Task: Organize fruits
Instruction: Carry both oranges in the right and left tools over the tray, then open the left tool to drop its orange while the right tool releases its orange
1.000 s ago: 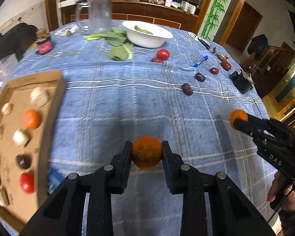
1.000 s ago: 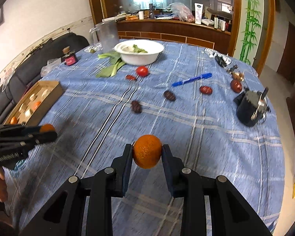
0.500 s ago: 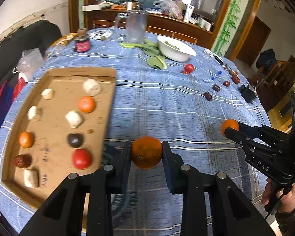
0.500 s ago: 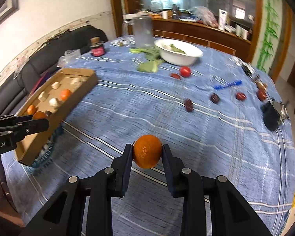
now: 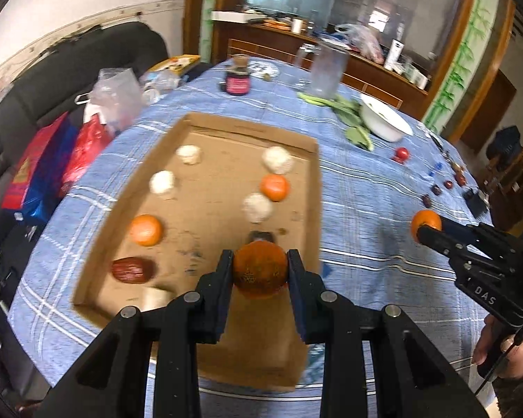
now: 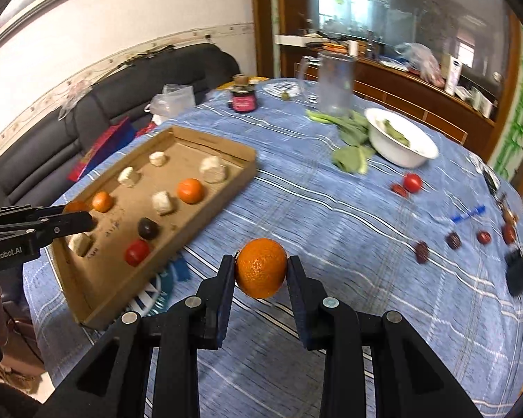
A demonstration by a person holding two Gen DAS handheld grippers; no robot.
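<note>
So, left to right: my left gripper [image 5: 260, 271] is clamped on a dull round orange tangerine [image 5: 259, 269], held over the near end of the shallow brown cardboard tray [image 6: 223, 188] on the blue checked tablecloth [image 6: 313, 216]. In the tray I count two loose orange tangerines [image 6: 190, 191], five pale lumpy chunks [image 6: 212, 169], one dark round fruit [image 6: 148, 228], one red tomato [image 6: 136, 252] and one dark red date [image 5: 132, 269]; in the right wrist view the left tool covers that date and part of the near corner chunk. Right of the tray, my right gripper [image 6: 260, 271] is closed on a second, brighter orange tangerine [image 6: 260, 267] over bare cloth. Far right on the cloth: one red tomato [image 6: 412, 182] with a small red piece beside it, and roughly four dark dates [image 6: 422, 251], blurred, count unsure. White bowl [image 6: 401, 149] with greens behind them.
</note>
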